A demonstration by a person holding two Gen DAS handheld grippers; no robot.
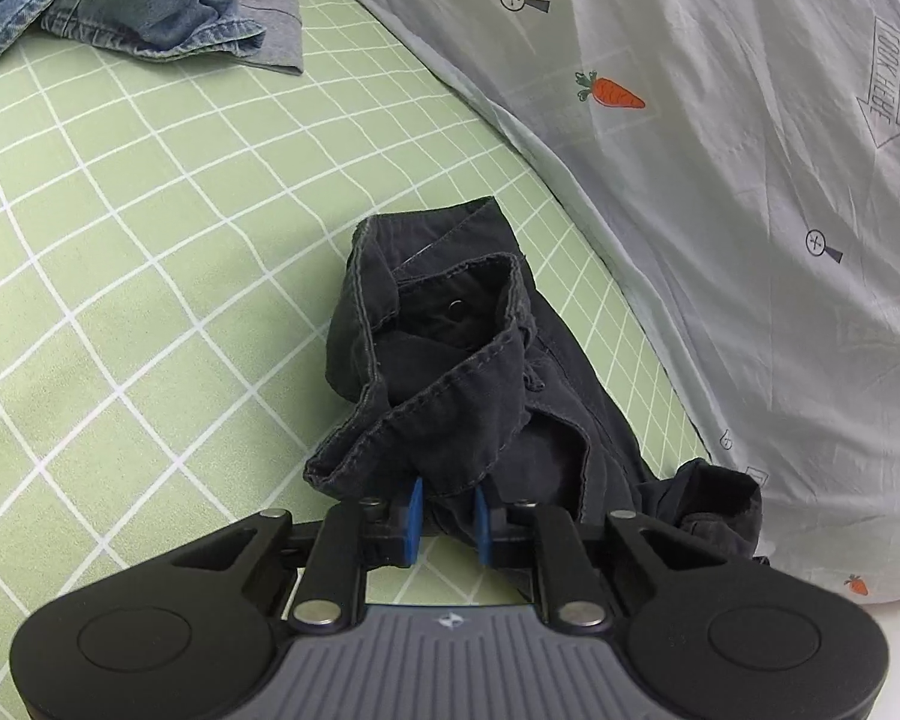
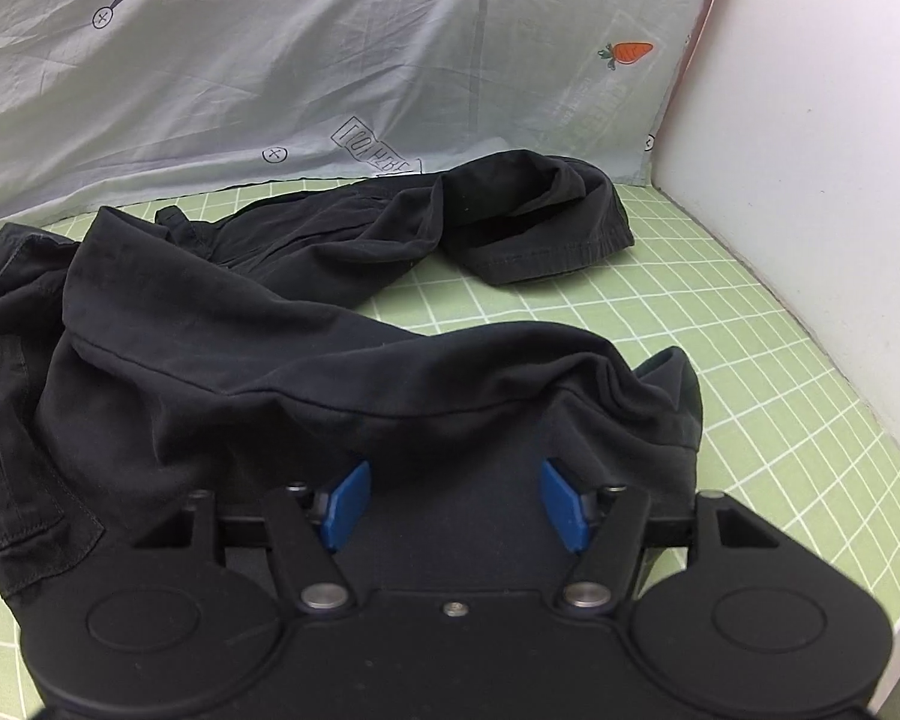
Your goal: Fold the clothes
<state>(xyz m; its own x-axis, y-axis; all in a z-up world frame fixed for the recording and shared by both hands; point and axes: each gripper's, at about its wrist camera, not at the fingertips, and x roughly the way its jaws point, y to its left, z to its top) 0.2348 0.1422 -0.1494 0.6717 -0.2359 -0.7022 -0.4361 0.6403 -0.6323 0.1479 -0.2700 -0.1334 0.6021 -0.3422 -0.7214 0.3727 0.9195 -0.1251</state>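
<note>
On the bed (image 1: pixel 120 252), with its green checked sheet, the black trousers (image 1: pixel 450 348) lie crumpled near the grey patterned cover (image 1: pixel 720 180) at the far side. The left tongs (image 1: pixel 448 519) are nipped on a bunch of waistband cloth. The right tongs (image 2: pixel 453 507) stand open over a trouser leg (nothing pinched yet). To fold well, I would have the right close on the hem, then draw both ends apart until the cloth lies flat.

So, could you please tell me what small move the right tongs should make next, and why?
Probably close them on the fabric. The right tongs stand open with the black trousers draped over their tips, while the left tongs already pinch the waistband end.
</note>
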